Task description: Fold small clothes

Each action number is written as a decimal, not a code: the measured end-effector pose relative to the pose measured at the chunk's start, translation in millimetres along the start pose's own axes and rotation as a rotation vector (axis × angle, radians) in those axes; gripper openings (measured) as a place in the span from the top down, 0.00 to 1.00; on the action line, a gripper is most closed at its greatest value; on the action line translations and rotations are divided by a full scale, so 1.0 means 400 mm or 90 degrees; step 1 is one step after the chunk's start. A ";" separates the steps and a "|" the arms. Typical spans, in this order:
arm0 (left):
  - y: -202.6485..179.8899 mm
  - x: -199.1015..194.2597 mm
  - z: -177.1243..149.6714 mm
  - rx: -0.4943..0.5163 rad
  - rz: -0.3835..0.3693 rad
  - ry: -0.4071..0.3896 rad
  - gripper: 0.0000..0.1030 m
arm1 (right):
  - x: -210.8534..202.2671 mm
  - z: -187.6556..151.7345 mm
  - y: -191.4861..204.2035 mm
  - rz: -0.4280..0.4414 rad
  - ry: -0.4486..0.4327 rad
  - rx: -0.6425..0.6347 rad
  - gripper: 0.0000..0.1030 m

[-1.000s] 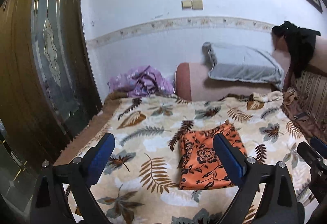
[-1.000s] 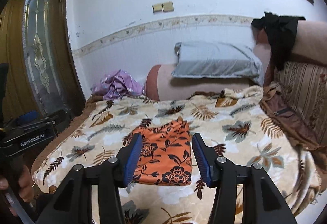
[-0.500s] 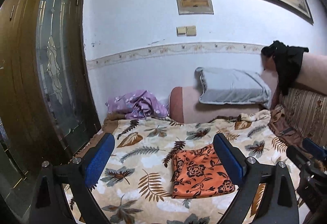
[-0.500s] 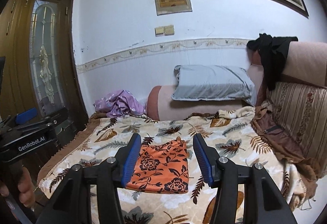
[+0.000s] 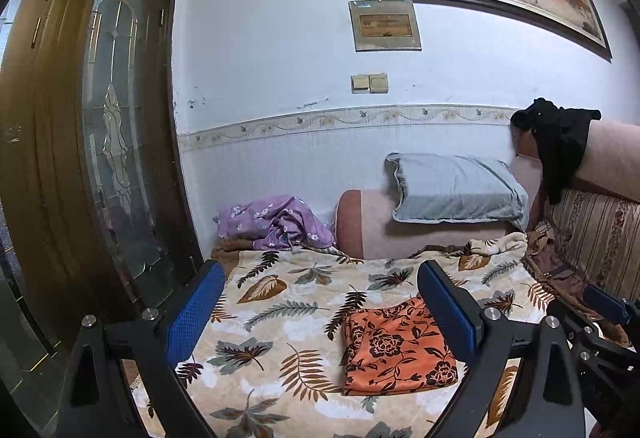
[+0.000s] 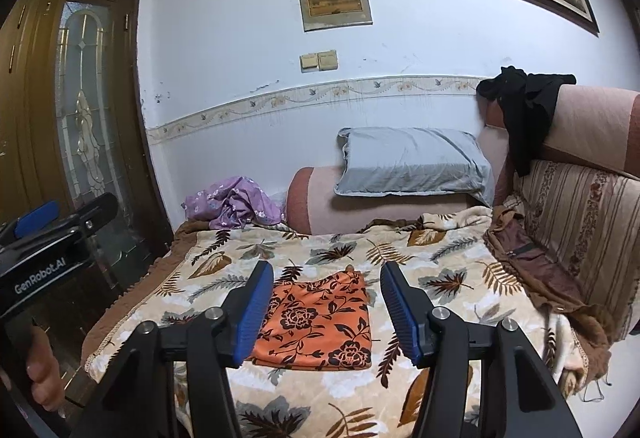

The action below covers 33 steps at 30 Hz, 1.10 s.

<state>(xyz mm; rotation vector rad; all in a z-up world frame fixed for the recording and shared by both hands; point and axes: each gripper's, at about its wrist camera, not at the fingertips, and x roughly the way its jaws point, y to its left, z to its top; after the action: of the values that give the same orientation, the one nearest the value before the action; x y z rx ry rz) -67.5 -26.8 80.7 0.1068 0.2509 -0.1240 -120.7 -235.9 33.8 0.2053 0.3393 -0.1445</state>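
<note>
The orange cloth with a black flower print lies folded into a flat, roughly square packet on the leaf-patterned beige blanket that covers the sofa seat. It sits toward the near edge of the blanket, about midway between the left and right sides, with bare blanket all around it.

The right tongs hang above and in front of the cloth, not touching it. Their blue pads stand moderately wide with nothing between them, and the jaws have just been opening a little further. The left tongs are spread wide and empty too, raised clear of the blanket; the orange packet shows just inside their right-hand finger.

The cloth looks thin, light and limp. It would offer no stiffness of its own, so a lift by one corner would likely let the layers fall open and undo the fold. The sounder hold, by my judgement, is a pinch through all layers at two corners of one edge, one pair of tongs to each, or a slide along the blanket rather than a lift. The plush blanket should grip it somewhat, so a drag may wrinkle it.

A crumpled lilac flowered garment lies at the far left corner of the seat, beside the sofa's pink armrest; it appears unfolded, and may be next.
</note>
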 end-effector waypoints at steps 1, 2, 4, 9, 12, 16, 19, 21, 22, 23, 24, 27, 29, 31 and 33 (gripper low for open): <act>0.003 -0.002 0.000 -0.001 0.001 -0.001 0.06 | 0.001 0.000 0.003 0.000 0.003 -0.001 0.42; 0.004 -0.002 0.000 -0.002 0.002 -0.001 0.06 | 0.001 0.000 0.006 0.001 0.005 -0.002 0.42; 0.009 0.001 -0.001 -0.002 0.002 0.001 0.06 | 0.006 -0.002 0.012 0.006 0.011 -0.004 0.42; 0.015 0.013 -0.005 0.000 0.000 0.007 0.06 | 0.021 -0.002 0.035 0.010 0.018 -0.016 0.42; 0.020 0.025 -0.006 -0.003 -0.003 0.013 0.06 | 0.033 0.002 0.047 0.012 0.024 -0.020 0.42; 0.030 0.041 -0.009 -0.008 -0.003 0.019 0.06 | 0.050 0.007 0.056 0.004 0.028 -0.028 0.42; 0.036 0.056 -0.010 -0.016 -0.007 0.024 0.06 | 0.068 0.011 0.059 0.002 0.035 -0.028 0.42; 0.042 0.068 -0.011 -0.018 -0.006 0.027 0.06 | 0.079 0.012 0.062 0.001 0.039 -0.029 0.42; 0.044 0.074 -0.011 -0.019 -0.006 0.028 0.06 | 0.084 0.013 0.065 0.001 0.041 -0.031 0.42; 0.045 0.078 -0.013 -0.021 -0.005 0.030 0.06 | 0.088 0.011 0.068 0.001 0.043 -0.031 0.42; 0.050 0.085 -0.014 -0.023 -0.005 0.031 0.06 | 0.095 0.011 0.071 0.001 0.046 -0.033 0.42; 0.057 0.105 -0.017 -0.024 -0.006 0.037 0.06 | 0.115 0.011 0.079 0.000 0.054 -0.036 0.42; 0.063 0.116 -0.019 -0.025 -0.005 0.038 0.06 | 0.127 0.014 0.084 0.000 0.056 -0.039 0.42; 0.069 0.125 -0.021 -0.029 -0.001 0.040 0.06 | 0.139 0.016 0.091 -0.001 0.058 -0.042 0.42; 0.074 0.134 -0.022 -0.031 0.000 0.042 0.06 | 0.149 0.019 0.099 0.000 0.060 -0.047 0.42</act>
<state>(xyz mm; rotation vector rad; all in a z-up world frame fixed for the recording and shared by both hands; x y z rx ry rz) -14.3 -2.4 61.2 0.0623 0.3193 -0.1136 -55.8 -205.5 27.3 0.1399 0.4381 -0.1231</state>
